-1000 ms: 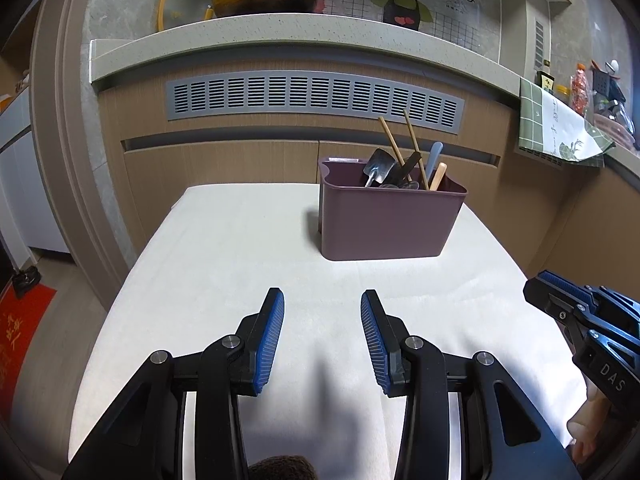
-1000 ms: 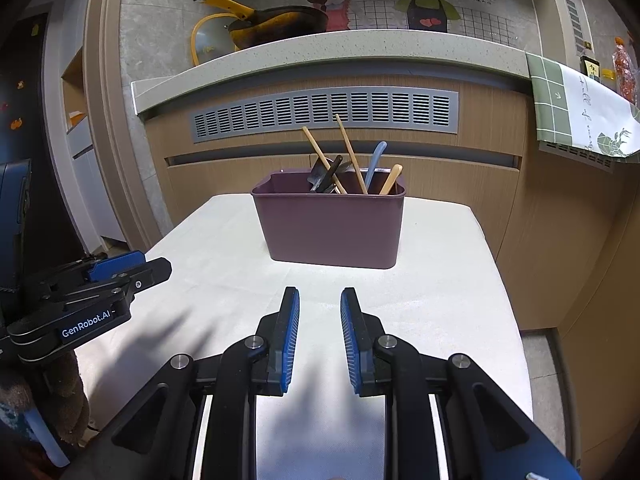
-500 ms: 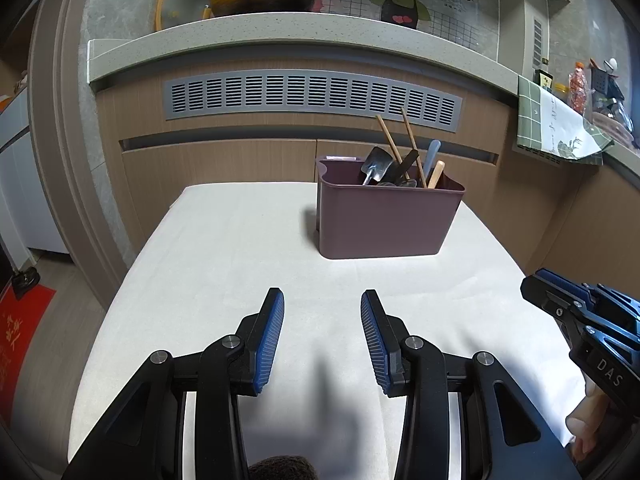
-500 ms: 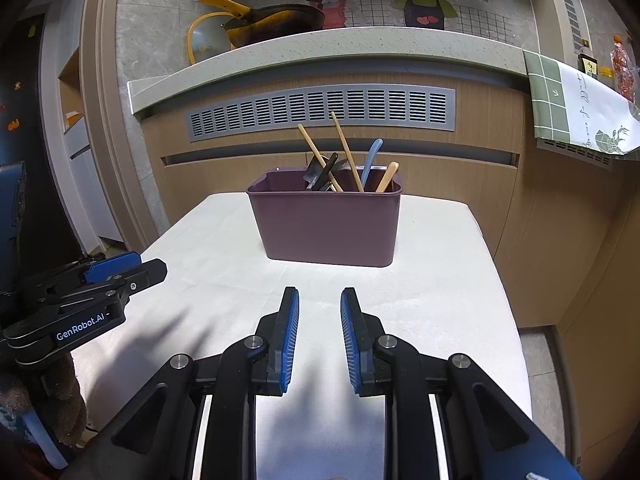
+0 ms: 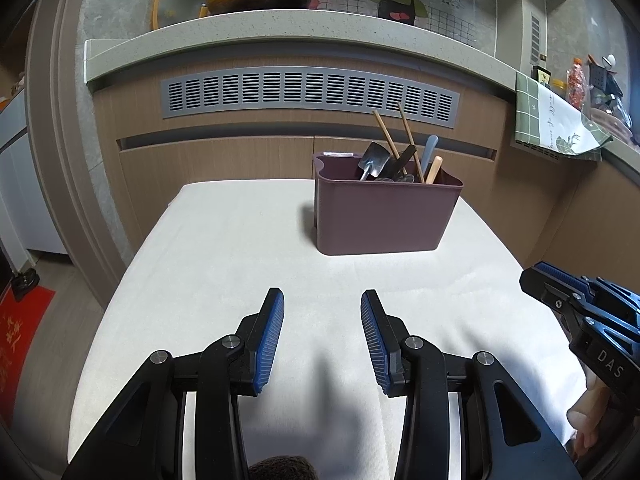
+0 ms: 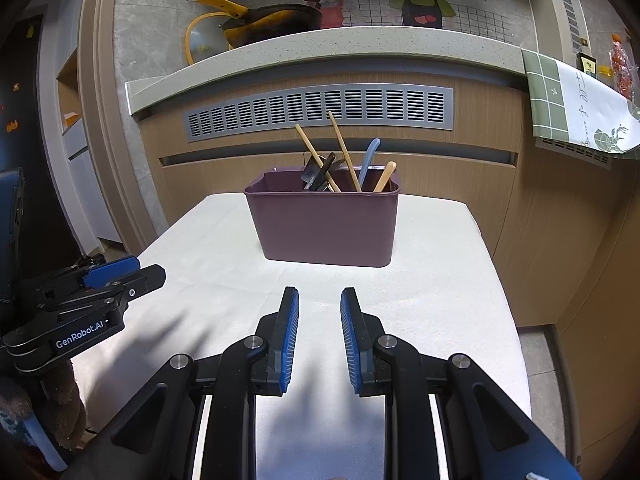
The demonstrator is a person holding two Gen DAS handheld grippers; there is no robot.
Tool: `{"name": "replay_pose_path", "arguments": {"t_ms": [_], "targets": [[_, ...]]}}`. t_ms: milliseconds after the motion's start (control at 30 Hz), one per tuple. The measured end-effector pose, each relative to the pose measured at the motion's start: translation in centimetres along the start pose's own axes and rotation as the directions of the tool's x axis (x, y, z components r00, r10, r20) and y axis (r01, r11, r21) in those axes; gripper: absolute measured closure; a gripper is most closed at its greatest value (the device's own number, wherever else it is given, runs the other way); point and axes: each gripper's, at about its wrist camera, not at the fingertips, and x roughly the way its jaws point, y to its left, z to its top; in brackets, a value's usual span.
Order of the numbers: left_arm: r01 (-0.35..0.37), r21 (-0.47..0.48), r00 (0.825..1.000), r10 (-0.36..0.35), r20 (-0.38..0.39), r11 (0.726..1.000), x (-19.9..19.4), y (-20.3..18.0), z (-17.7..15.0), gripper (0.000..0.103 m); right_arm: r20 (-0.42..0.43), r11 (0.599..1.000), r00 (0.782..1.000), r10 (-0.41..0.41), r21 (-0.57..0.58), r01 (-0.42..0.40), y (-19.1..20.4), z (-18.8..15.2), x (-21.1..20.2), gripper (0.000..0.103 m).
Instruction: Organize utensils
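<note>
A purple utensil bin [image 5: 386, 216] stands upright on a white-covered table [image 5: 224, 248], toward its far end, at about one o'clock from the left gripper [image 5: 322, 300] and at twelve o'clock from the right gripper [image 6: 319, 294]; two wooden chopsticks [image 6: 342, 152] lean out of the bin toward eleven o'clock, beside a small dark shovel-shaped scoop [image 5: 373, 160], a pale blue handle [image 6: 369, 160] and a short wooden handle [image 6: 385, 176], all gathered in the right half of the container; the left gripper is released, its blue ribbed pads set wide apart with nothing between them, poised over bare cloth well short of the bin; the right gripper is likewise released, its pads at a narrower gap and empty, also hovering over the cloth; in the left wrist view the right gripper enters at three o'clock with part of a hand [image 5: 588, 412] below it; in the right wrist view the left gripper enters at nine o'clock; behind the table runs a wood-panelled counter front with a grey vent grille [image 5: 308, 94]; a yellow-handled pan [image 6: 272, 24] sits on the speckled countertop at eleven o'clock; a green and white cloth [image 6: 576, 100] hangs over the counter edge at two o'clock
</note>
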Motion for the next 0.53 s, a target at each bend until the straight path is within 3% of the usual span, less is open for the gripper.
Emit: {"name": "replay_pose_path", "arguments": {"t_ms": [533], "targets": [[0.039, -0.003, 0.998, -0.039, -0.048, 0.999, 0.75, 0.81, -0.54, 0.062, -0.005, 0.999, 0.999, -0.034, 0.000, 0.034, 0.35, 0.14, -0.23, 0.083]]}}
